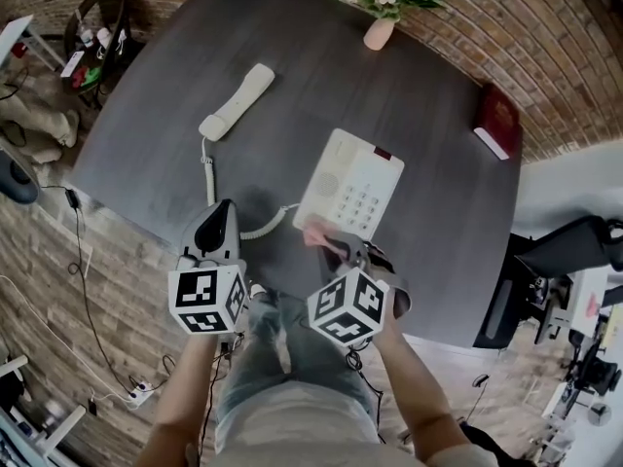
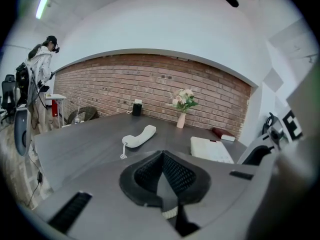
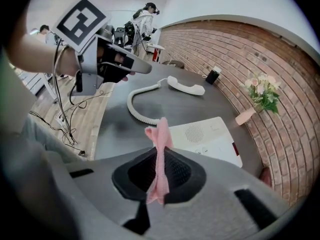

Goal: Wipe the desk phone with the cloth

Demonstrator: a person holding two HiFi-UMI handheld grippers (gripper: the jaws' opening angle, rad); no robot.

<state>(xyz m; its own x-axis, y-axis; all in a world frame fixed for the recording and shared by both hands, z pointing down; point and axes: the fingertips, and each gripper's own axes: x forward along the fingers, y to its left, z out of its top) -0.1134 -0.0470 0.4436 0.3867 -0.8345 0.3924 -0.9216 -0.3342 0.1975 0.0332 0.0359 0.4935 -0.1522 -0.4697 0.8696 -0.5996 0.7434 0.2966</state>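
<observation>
Right gripper view: right gripper (image 3: 160, 154) pinches a crumpled pink cloth (image 3: 159, 134) by the white desk phone (image 3: 212, 139); left gripper (image 2: 162, 170) closed, empty.

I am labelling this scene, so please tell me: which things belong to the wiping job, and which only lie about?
For the job: phone, handset, cloth in the right gripper.
Lying about: flower vase, red book, black box.

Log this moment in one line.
left hand-held gripper: shut, empty | right hand-held gripper: shut on pink cloth, by phone base | handset: off base, lying on desk
</observation>
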